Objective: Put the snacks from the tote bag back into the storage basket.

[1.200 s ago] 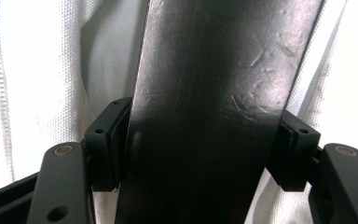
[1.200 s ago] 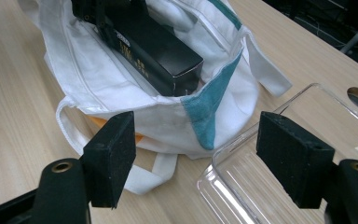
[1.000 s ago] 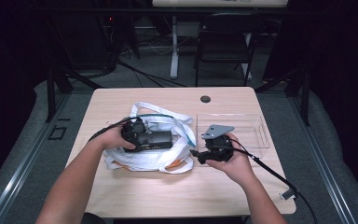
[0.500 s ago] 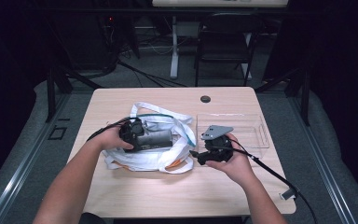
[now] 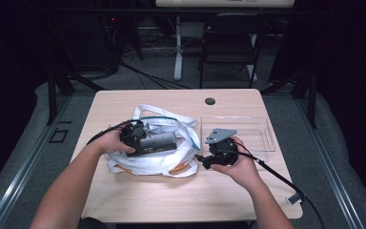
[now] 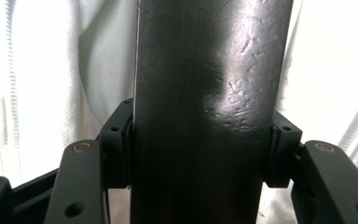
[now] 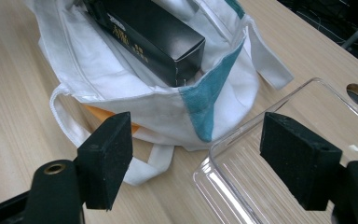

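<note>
Box (image 5: 156, 141) in the bag (image 5: 171, 160) (left on the table (image 5: 171, 200)), clear tray (image 5: 257, 129) just right.

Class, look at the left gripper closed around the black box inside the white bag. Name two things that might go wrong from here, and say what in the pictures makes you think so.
1. The left gripper has just been closing on the black box; the box looks smooth and glossy, so it might slip from the fingers when lifted.
2. The box lies inside the soft white bag, whose cloth and handles could snag and be dragged along.
</note>
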{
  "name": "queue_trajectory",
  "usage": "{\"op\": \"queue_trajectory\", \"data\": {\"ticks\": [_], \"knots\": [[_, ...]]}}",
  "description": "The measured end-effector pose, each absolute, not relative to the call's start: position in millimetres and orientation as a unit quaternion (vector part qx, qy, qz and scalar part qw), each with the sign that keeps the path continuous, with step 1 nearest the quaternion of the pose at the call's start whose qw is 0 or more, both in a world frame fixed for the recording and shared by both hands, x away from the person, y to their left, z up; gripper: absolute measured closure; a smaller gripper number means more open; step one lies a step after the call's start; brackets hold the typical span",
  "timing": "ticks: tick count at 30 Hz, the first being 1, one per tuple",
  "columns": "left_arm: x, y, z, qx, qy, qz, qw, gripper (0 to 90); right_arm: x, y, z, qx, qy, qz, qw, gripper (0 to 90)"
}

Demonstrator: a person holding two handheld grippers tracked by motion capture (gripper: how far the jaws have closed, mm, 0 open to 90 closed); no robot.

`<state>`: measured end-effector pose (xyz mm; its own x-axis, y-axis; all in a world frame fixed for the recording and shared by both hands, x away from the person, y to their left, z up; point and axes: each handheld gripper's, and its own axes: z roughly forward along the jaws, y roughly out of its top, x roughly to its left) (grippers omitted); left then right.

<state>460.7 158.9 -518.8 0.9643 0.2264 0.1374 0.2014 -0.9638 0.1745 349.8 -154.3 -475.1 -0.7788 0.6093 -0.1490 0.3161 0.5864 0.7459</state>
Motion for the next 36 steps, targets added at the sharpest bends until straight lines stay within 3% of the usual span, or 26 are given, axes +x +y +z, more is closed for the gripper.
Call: {"op": "queue_trajectory", "data": {"ticks": [13,26,36], "knots": [[457,163,-495,0.984,0.117,0.087,0.099,42.0,354,-154,-475,0.265,0.881,0.356,0.162,37.6],[452,172,-481,0.982,0.135,0.078,0.108,42.1,366,-156,-464,0.256,0.89,0.346,0.149,27.7],[447,176,-472,0.982,0.135,0.081,0.108,42.2,375,-157,-461,0.265,0.89,0.339,0.149,25.3]]}}
